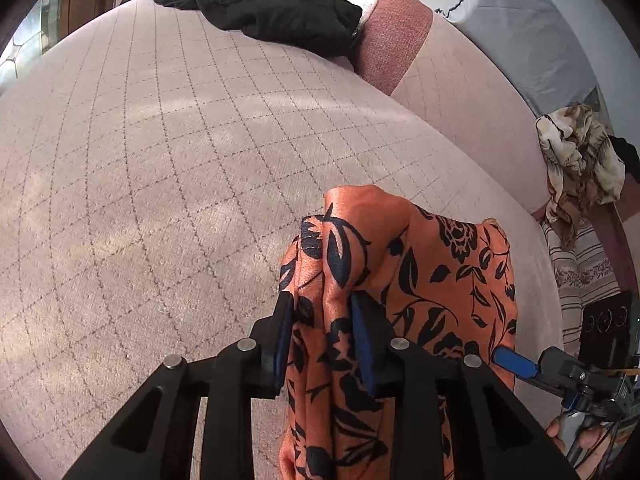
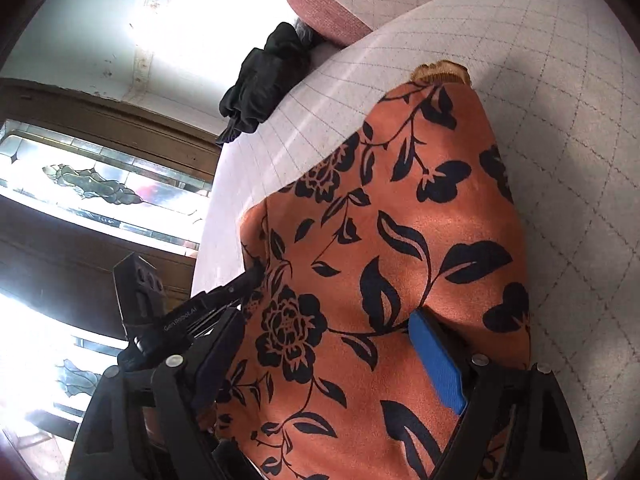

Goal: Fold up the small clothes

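On the checked bed [image 1: 180, 160], left tool [image 1: 322, 320] clenches the orange floral garment [image 1: 420, 264]; right tool [image 2: 320, 344] gapes wide around it; black clothes [image 1: 272, 4] at twelve o'clock.

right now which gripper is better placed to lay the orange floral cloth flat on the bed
Left gripper: its jaws pinch a bunched fold of the orange floral cloth. The right gripper stands open, fabric merely draped between its fingers.
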A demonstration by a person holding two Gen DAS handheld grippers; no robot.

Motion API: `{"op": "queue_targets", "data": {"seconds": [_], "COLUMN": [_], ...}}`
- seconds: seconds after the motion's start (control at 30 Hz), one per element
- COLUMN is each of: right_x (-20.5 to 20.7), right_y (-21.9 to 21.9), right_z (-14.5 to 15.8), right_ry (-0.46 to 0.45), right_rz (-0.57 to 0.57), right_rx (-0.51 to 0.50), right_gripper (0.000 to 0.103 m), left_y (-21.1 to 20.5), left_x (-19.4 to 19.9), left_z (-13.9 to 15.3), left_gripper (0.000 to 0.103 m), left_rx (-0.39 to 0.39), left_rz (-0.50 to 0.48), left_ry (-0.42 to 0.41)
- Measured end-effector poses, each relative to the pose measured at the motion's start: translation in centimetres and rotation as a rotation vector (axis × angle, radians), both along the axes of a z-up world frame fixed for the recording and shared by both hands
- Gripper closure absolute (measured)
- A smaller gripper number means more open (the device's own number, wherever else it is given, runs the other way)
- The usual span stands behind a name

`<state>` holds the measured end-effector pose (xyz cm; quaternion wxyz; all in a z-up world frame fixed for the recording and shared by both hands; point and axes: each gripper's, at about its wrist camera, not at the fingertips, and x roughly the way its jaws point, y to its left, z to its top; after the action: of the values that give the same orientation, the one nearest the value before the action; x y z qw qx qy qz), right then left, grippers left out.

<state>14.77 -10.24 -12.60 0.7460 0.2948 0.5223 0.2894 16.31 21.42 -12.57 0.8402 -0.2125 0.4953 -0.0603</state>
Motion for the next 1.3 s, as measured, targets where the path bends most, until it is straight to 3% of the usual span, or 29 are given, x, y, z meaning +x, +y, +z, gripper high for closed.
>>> {"op": "queue_targets", "data": {"seconds": [0.13, 0.23, 0.27, 0.3, 0.33, 0.4, 0.43, 0.53, 0.6, 0.67, 0.77, 0.83, 0.87, 0.97, 1.1, 1.3], "right_x": [-2.2, -3.1, -3.0, -3.1, -3.4, -3.5, -3.7, -5.3, -5.9, -6.5, -6.7, -6.6, -6.5, -5.8, -3.6, -1.7], "right_y": [-0.5, 0.2, 0.8, 1.2, 1.2, 1.5, 1.5, 1.7, 2.3, 2.7, 2.9, 1.8, 0.9, -2.5, -6.2, -4.9], "right_z": [2.8, 1.1, -0.4, -1.3, -1.1, -0.2, 0.4, 2.0, 0.4, -1.4, 0.7, 2.6, 3.3, 3.7, 0.4, -2.8], "right_ry": [-0.073, -0.020, 0.027, 0.027, -0.008, 0.011, 0.011, -0.047, -0.007, -0.004, -0.037, -0.099, -0.123, -0.155, -0.040, 0.042], "right_rz": [0.004, 0.044, 0.063, 0.069, 0.067, 0.056, 0.055, 0.084, 0.105, 0.125, 0.123, 0.098, 0.068, -0.062, -0.167, -0.091], "right_rx": [0.027, 0.042, 0.010, -0.004, -0.012, -0.017, -0.009, 0.004, 0.014, -0.016, -0.045, -0.022, -0.031, -0.094, -0.114, -0.067], "right_gripper": [0.016, 0.014, 0.014, 0.014, 0.014, 0.014, 0.014, 0.014, 0.012, 0.012, 0.012, 0.012, 0.012, 0.012, 0.012, 0.012], "left_y": [-0.7, -2.3, -2.8, -3.1, -3.0, -1.6, -1.5, -2.3, -3.0, -2.7, -2.8, -3.1, -3.2, -3.1, -2.1, -1.8], "left_x": [-3.9, -7.2, -7.8, -7.8, -7.7, -8.3, -8.6, -10.3, -10.2, -10.4, -10.9, -10.6, -10.3, -8.6, -5.2, -3.7], "left_z": [2.7, 3.2, 2.3, 0.7, -1.1, -1.2, -0.2, 2.0, 0.0, -1.6, 1.1, 2.4, 2.8, 3.1, 1.1, -1.4], "left_gripper": [0.050, 0.050, 0.051, 0.063, 0.062, 0.063, 0.064, 0.063, 0.059, 0.058, 0.058, 0.030, 0.023, 0.020, 0.020, 0.020], "left_rx": [-0.003, 0.027, 0.056, 0.082, 0.050, -0.041, -0.041, 0.018, 0.081, 0.037, 0.063, 0.111, 0.138, 0.176, 0.052, -0.103], "left_rz": [-0.011, -0.054, -0.048, -0.035, -0.035, 0.022, 0.033, 0.013, -0.007, -0.006, 0.009, 0.005, 0.008, 0.003, -0.039, -0.094], "left_ry": [-0.051, -0.056, -0.021, 0.030, 0.073, 0.060, 0.045, -0.044, 0.027, 0.049, 0.000, -0.023, -0.033, -0.056, 0.012, 0.053]}}
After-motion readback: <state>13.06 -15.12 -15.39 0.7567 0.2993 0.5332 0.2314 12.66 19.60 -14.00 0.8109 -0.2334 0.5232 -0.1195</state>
